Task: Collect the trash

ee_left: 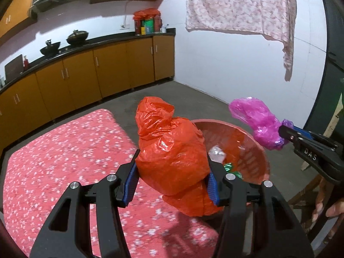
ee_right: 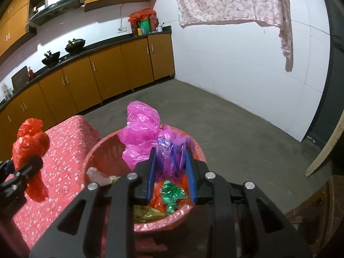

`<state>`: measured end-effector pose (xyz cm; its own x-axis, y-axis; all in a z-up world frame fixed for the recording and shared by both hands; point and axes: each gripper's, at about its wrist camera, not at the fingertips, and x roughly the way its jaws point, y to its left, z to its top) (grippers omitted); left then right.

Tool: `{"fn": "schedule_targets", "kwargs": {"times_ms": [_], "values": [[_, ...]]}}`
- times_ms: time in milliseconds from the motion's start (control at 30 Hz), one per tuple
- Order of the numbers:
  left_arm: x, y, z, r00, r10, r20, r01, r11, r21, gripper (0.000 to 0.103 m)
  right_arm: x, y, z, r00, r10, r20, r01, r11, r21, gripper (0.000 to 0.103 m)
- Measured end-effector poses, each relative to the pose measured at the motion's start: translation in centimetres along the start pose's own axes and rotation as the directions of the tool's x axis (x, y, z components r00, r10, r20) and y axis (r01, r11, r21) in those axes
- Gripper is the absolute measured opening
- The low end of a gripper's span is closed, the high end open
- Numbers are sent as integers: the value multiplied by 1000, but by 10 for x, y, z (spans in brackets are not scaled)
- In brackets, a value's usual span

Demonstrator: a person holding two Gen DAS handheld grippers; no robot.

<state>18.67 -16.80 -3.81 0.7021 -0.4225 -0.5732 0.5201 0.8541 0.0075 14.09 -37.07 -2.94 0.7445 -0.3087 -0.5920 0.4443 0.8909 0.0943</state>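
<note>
My left gripper (ee_left: 173, 157) is shut on a crumpled orange plastic bag (ee_left: 169, 148) and holds it above the table, just left of a red plastic basket (ee_left: 251, 146). The orange bag also shows in the right wrist view (ee_right: 30, 150). My right gripper (ee_right: 171, 152) is shut on a crumpled pink plastic bag (ee_right: 139, 133) and holds it over the basket (ee_right: 94, 150); the pink bag also shows in the left wrist view (ee_left: 258, 122). The basket holds green foil (ee_right: 172, 193), clear plastic (ee_left: 217, 153) and other wrappers.
The table has a red flowered cloth (ee_left: 64, 150). Wooden kitchen cabinets (ee_left: 86, 75) with pans on the counter line the far left wall. A patterned cloth (ee_left: 240, 6) hangs on the white wall. A wooden chair (ee_left: 307, 193) is at the right.
</note>
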Motion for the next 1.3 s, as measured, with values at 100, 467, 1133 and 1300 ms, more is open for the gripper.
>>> {"fn": "schedule_targets", "kwargs": {"times_ms": [100, 467, 1133, 1300], "values": [[10, -8, -1, 1000, -12, -19, 13, 1000, 4, 54, 5, -6, 1, 1000, -3, -6, 3, 1000, 4, 26], [34, -25, -7, 997, -39, -65, 40, 999, 15, 54, 17, -9, 2, 1000, 8, -18, -8, 1000, 19, 26], [53, -29, -7, 991, -98, -88, 99, 995, 4, 67, 29, -15, 11, 996, 89, -5, -88, 993, 85, 38], [52, -23, -10, 992, -83, -91, 82, 997, -10, 72, 27, -22, 9, 996, 86, 5, -86, 991, 101, 63]]}}
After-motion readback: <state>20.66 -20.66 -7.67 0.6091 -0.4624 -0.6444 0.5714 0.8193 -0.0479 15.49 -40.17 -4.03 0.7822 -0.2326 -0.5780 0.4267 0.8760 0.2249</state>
